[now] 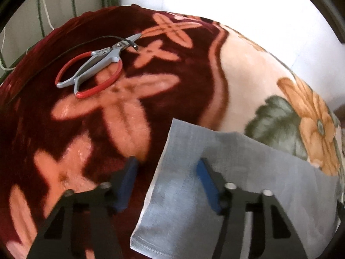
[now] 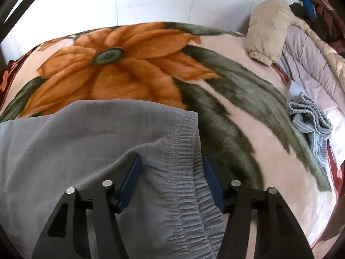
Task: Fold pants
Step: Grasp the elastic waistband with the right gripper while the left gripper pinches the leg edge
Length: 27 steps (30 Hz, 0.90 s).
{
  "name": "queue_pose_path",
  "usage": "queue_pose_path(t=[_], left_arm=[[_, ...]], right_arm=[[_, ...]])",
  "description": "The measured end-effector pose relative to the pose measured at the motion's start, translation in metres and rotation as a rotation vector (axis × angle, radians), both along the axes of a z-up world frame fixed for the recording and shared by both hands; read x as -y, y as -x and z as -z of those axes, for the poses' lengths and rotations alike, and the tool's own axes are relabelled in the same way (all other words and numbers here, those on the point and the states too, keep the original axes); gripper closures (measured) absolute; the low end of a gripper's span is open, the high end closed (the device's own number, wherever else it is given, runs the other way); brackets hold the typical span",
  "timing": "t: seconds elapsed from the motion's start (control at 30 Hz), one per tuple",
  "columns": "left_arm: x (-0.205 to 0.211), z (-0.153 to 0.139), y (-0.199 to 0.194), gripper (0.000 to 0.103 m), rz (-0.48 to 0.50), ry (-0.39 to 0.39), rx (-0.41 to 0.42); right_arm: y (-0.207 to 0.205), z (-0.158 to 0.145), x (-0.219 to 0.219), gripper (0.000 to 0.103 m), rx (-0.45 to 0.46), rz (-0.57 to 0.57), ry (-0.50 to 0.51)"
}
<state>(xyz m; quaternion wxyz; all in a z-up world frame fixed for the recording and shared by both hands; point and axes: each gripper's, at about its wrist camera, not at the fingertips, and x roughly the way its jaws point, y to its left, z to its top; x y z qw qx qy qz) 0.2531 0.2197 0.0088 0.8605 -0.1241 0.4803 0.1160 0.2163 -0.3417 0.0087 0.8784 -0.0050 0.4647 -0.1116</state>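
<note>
Grey pants lie flat on a floral blanket. In the left wrist view the hemmed leg end (image 1: 226,190) lies at lower right. My left gripper (image 1: 167,166) is open, one finger over the blanket, the other over the leg end. In the right wrist view the ribbed elastic waistband (image 2: 185,172) runs down the middle. My right gripper (image 2: 172,164) is open and straddles the waistband, just above the cloth.
The blanket (image 1: 107,118) is maroon with pink crosses on the left and cream with an orange flower (image 2: 120,64) on the right. Red-handled shears (image 1: 94,67) and a black cable lie far left. A beige jacket (image 2: 267,34), quilts and a blue-grey garment (image 2: 308,112) lie far right.
</note>
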Motion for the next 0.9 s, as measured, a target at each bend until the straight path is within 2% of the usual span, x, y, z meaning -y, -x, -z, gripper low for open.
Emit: queue_pose_path(t=[0.03, 0.07, 0.13, 0.23, 0.3, 0.37, 0.5, 0.63, 0.73, 0.9], left_arm=[[0.0, -0.001, 0.001, 0.065, 0.002, 0.007, 0.007], [0.0, -0.002, 0.003, 0.071, 0.007, 0.019, 0.012], [-0.003, -0.005, 0.005, 0.09, 0.011, 0.078, 0.024], [-0.009, -0.01, 0.01, 0.097, -0.01, 0.17, 0.061], [-0.011, -0.016, 0.013, 0.098, -0.019, 0.18, 0.085], [-0.011, -0.024, 0.015, 0.099, -0.017, 0.154, 0.109], [-0.011, -0.042, 0.016, 0.099, -0.014, 0.129, 0.152], [-0.013, -0.056, 0.016, 0.1, -0.024, 0.068, 0.197], [-0.014, -0.056, 0.013, 0.1, -0.02, 0.03, 0.197], [-0.018, -0.05, 0.013, 0.1, -0.053, 0.008, 0.219]], right_arm=[[0.001, -0.001, -0.001, 0.058, 0.004, 0.004, 0.006], [0.003, -0.002, -0.002, 0.068, 0.006, 0.009, 0.025], [0.005, -0.006, -0.006, 0.076, 0.012, 0.015, 0.074], [0.007, -0.016, -0.007, 0.08, 0.036, 0.01, 0.073], [0.009, -0.024, -0.005, 0.08, 0.064, 0.016, 0.061], [0.01, -0.035, -0.005, 0.081, 0.103, 0.019, 0.054], [0.006, -0.056, -0.008, 0.081, 0.163, 0.009, 0.097], [-0.001, -0.066, -0.012, 0.081, 0.194, 0.001, 0.132], [-0.008, -0.064, -0.011, 0.081, 0.193, 0.0, 0.142], [-0.014, -0.047, -0.01, 0.081, 0.178, 0.012, 0.167]])
